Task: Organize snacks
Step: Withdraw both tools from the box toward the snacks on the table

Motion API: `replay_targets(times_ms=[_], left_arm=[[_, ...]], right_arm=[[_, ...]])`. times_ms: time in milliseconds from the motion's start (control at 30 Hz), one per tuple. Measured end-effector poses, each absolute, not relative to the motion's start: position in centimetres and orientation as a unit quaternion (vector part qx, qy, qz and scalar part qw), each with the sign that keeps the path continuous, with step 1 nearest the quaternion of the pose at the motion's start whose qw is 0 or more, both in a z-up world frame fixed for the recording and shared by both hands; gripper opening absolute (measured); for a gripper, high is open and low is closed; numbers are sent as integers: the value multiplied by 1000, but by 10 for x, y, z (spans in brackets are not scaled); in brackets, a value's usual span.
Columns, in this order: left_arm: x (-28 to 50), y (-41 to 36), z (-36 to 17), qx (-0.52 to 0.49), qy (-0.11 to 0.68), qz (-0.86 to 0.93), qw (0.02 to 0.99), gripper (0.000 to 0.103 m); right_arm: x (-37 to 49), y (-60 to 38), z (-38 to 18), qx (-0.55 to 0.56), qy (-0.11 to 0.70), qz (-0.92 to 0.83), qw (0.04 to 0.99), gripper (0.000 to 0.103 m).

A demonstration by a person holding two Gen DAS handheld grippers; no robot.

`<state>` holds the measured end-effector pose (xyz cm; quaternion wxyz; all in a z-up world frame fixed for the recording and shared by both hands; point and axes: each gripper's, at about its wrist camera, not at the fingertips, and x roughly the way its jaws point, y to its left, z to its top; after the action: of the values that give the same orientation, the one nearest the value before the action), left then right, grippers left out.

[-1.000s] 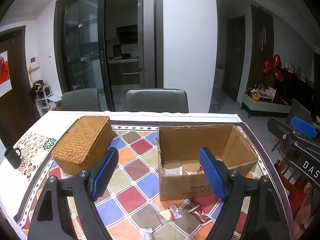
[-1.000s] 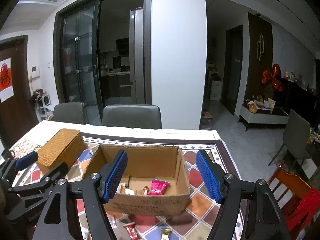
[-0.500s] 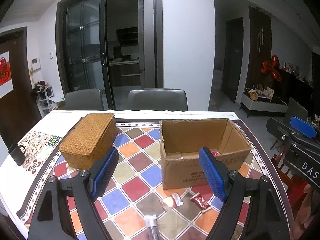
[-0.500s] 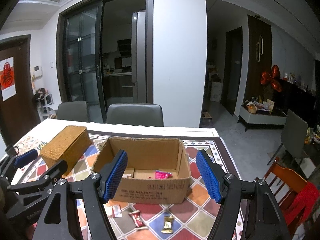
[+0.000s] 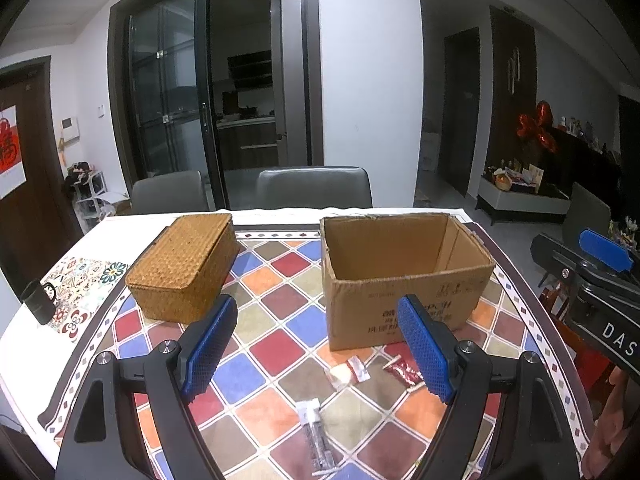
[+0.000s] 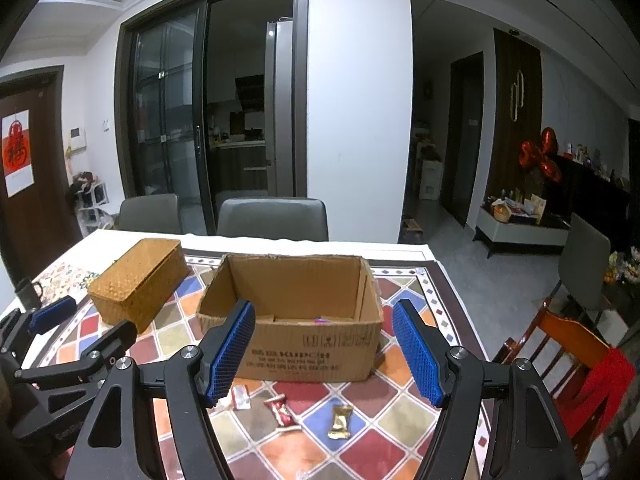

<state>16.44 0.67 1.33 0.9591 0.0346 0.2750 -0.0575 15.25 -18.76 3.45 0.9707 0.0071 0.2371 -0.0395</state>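
While both the left gripper (image 5: 320, 356) and right gripper (image 6: 324, 354) hover released, loose wrappers crowd the surface (image 6: 404, 420) before the cardboard box (image 6: 296, 352).

On the desk (image 5: 100, 316) a wicker box (image 5: 182, 268) sits to the left of an open cardboard box (image 5: 400, 276), a gap between them. Two chairs (image 5: 314, 188) stand behind the desk's far edge. A mug (image 5: 38, 300) rests near the left edge. Before the cardboard box lie several snack packets (image 6: 282, 410), apart from one another; another packet (image 6: 320, 321) lies inside the box.
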Motion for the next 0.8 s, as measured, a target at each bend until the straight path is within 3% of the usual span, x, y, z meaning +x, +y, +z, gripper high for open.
replay_targets(times_ms=[800], left_arm=[[129,25,-26,48,300,-83,949,83]], right_arm=[[108,-163,-10,20,285,-72,956,72]])
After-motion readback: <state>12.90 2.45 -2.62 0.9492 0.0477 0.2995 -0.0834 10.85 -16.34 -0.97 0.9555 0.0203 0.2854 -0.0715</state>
